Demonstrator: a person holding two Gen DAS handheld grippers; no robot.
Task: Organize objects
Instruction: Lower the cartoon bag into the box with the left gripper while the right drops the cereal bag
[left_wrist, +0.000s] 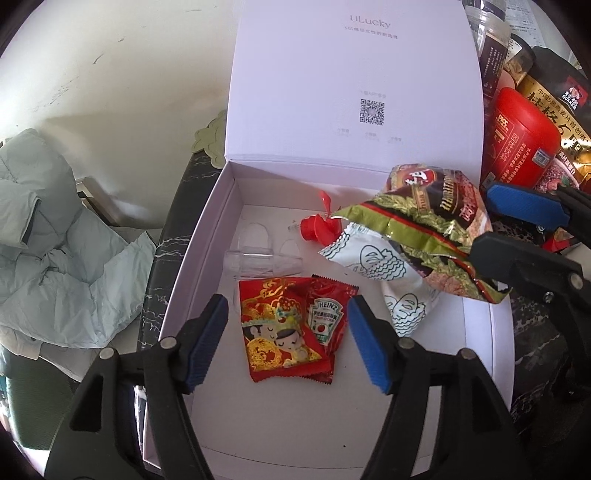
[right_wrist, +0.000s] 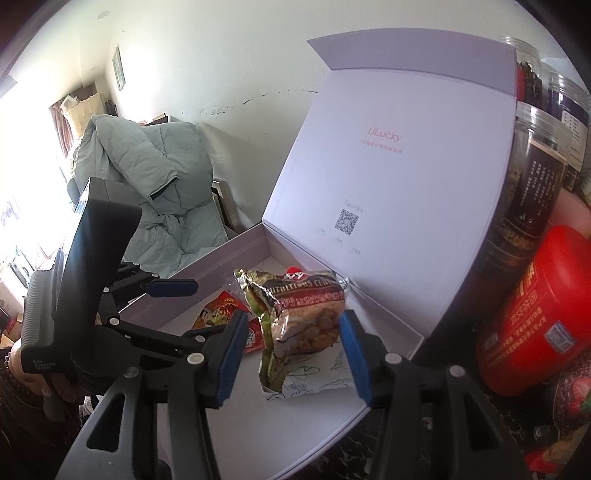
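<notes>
An open white box (left_wrist: 207, 221) (right_wrist: 388, 325) with its lid upright holds a red cartoon packet (left_wrist: 277, 328), a Heinz ketchup sachet (left_wrist: 327, 314), a clear plastic tube (left_wrist: 262, 262), a red-capped white pouch (left_wrist: 373, 258) and a cereal snack packet (left_wrist: 436, 229) (right_wrist: 303, 317). My left gripper (left_wrist: 284, 339) is open above the red packet and sachet. My right gripper (right_wrist: 293, 354) is open, its fingers on either side of the cereal packet, which lies on the white pouch (right_wrist: 314, 373). The right gripper (left_wrist: 517, 229) also shows in the left wrist view.
A red tin (left_wrist: 524, 140) (right_wrist: 535, 321), dark jars (right_wrist: 532, 192) and an oats bag (left_wrist: 554, 107) crowd the box's right side. A pale green padded jacket (left_wrist: 55, 229) (right_wrist: 162, 184) lies left of the dark marbled table (left_wrist: 162, 258). The wall stands behind.
</notes>
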